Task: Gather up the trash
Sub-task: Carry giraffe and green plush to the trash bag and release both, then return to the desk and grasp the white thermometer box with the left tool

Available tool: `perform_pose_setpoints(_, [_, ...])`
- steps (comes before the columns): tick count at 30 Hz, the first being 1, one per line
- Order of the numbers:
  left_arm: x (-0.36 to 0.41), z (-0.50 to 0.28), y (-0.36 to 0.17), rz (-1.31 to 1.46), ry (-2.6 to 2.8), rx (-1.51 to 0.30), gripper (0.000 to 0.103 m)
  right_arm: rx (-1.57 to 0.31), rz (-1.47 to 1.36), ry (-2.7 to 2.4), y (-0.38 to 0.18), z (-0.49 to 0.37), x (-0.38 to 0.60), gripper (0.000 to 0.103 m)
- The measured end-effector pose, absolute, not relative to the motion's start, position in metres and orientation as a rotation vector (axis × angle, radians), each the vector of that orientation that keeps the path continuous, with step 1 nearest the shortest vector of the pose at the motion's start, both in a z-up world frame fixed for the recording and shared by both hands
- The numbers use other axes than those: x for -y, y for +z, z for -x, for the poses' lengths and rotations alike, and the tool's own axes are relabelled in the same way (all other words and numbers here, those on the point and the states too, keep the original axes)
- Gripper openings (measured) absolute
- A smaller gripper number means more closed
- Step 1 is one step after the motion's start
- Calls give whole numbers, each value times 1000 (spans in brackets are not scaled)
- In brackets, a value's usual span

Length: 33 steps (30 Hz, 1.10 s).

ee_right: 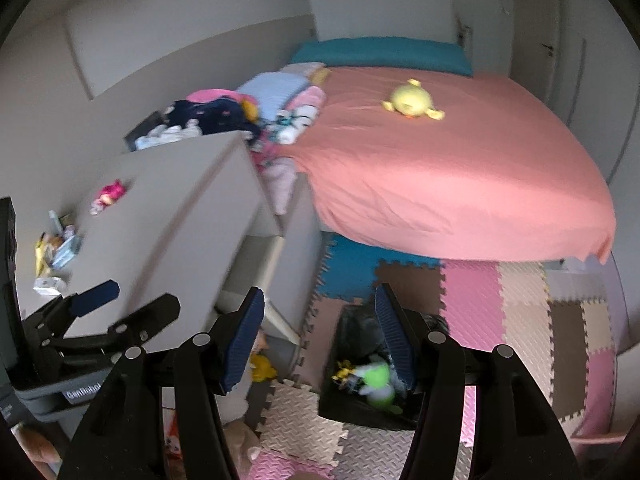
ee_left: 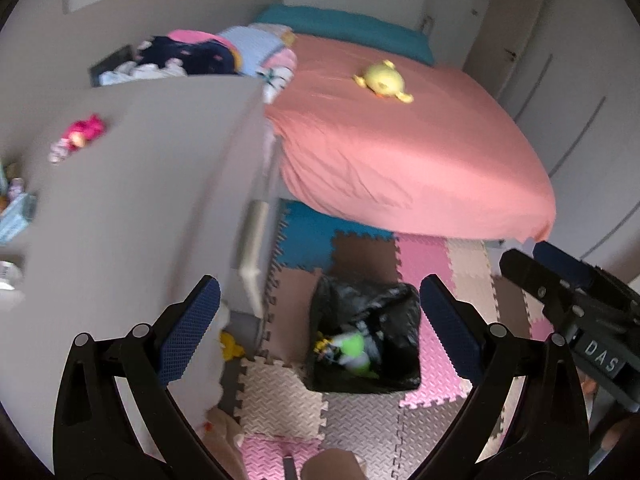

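The left tongs (ee_left: 320,312) stand spread wide with nothing between their blue pads; framed in the gap below them is the bin (ee_left: 362,336), lined with a black bag and standing on the foam puzzle mat (ee_left: 424,256). The right tongs (ee_right: 320,340) are partly spread, also empty, hanging over the same bin (ee_right: 372,392), with the right-hand pad crossing in front of its rim. Inside the bin lies the trash (ee_left: 352,354): a green and white object and a small yellow and dark thing beside it, all blurred. Each tongs shows in the other's view, the right one at the right edge of the left camera and the left one low at the left of the right camera. Left of the bin stands a grey bench (ee_left: 132,184) with a pink toy (ee_left: 82,134) on top and small clutter at its far left edge. A yellow object (ee_left: 230,346) lies on the floor at the bench's foot. Beyond is a bed (ee_left: 400,160) with a salmon sheet, a yellow plush (ee_left: 384,80) on it, and piled clothes (ee_left: 200,54) at its left side
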<state>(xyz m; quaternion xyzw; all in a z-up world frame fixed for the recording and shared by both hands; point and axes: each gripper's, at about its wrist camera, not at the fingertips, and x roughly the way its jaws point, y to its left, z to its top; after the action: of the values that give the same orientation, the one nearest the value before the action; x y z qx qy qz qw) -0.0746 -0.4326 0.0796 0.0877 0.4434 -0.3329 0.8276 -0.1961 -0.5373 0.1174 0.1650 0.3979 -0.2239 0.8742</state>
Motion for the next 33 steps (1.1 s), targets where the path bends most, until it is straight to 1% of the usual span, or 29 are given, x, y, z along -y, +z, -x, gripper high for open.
perform_pose_setpoints(6, [373, 44, 108, -138, -616, -894, 97, -816, -300, -375, 140, 157, 494, 59])
perform_pose_setpoints(16, [269, -3, 129, -52, -467, -868, 97, -822, -216, -187, 164, 85, 404, 61])
perform_pose_setpoints(22, [199, -31, 123, 3, -347, -895, 97, -854, -174, -72, 161, 44, 347, 61])
perform_pose_setpoints(28, [125, -60, 110, 113, -185, -968, 97, -893, -123, 29, 151, 3, 293, 61])
perform_pose_setpoints(33, [95, -88, 91, 222, -82, -1046, 97, -920, -121, 65, 142, -29, 269, 61])
